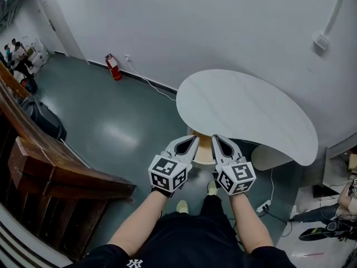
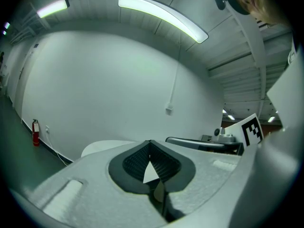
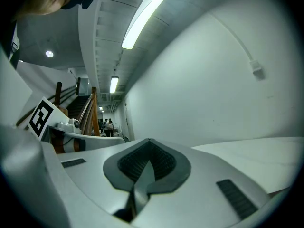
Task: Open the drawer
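No drawer shows plainly in any view. A white kidney-shaped table (image 1: 245, 113) stands by the wall, and a tan wooden piece (image 1: 204, 149) peeks out under its near edge. My left gripper (image 1: 193, 140) and right gripper (image 1: 217, 140) are held side by side just before that edge, pointing almost level toward the wall. Both are shut with nothing between the jaws. In the left gripper view the left gripper (image 2: 150, 144) has its tips together, with the table top (image 2: 102, 147) beyond them. The right gripper (image 3: 148, 142) is closed the same way beside the table top (image 3: 256, 153).
A red fire extinguisher (image 1: 113, 67) stands at the wall's foot, with a cable along the floor. A wooden stair railing (image 1: 50, 161) and a black bag (image 1: 43, 118) fill the left. A white round base (image 1: 270, 158) and a power strip (image 1: 262, 207) sit at right. People (image 1: 17, 54) stand far off.
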`<state>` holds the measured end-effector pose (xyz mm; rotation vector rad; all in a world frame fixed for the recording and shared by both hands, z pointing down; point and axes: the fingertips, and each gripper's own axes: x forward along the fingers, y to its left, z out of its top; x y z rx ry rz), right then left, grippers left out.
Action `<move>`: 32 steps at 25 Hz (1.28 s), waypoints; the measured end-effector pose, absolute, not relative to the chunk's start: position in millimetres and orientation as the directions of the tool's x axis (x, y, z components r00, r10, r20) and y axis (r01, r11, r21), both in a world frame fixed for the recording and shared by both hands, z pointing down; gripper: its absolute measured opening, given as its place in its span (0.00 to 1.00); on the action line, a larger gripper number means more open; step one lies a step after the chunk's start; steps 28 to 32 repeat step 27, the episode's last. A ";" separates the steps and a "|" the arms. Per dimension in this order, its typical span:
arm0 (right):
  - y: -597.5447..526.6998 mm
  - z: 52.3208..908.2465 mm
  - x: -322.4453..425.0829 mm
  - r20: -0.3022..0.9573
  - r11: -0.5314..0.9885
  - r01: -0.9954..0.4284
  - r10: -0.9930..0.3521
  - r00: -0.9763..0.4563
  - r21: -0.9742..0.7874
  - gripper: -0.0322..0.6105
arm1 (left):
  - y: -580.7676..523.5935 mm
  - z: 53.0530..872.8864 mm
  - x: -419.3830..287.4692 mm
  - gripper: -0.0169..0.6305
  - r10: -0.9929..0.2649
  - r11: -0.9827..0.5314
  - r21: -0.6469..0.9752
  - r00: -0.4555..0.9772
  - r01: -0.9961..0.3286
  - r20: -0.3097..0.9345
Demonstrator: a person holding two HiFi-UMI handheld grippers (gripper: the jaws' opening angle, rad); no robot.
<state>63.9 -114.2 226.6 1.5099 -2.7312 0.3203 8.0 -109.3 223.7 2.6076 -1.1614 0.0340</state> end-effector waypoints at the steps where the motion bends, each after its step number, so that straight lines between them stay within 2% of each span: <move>1: -114.2 223.4 64.2 0.100 0.517 -0.839 -0.838 -0.537 -0.171 0.07 | -109.0 219.8 8.5 0.04 -0.726 -0.635 0.246 0.674 -0.732 0.133; 32: -124.1 211.6 76.9 0.091 0.518 -0.845 -0.843 -0.530 -0.131 0.07 | -120.1 212.7 16.1 0.04 -0.748 -0.620 0.226 0.653 -0.752 0.120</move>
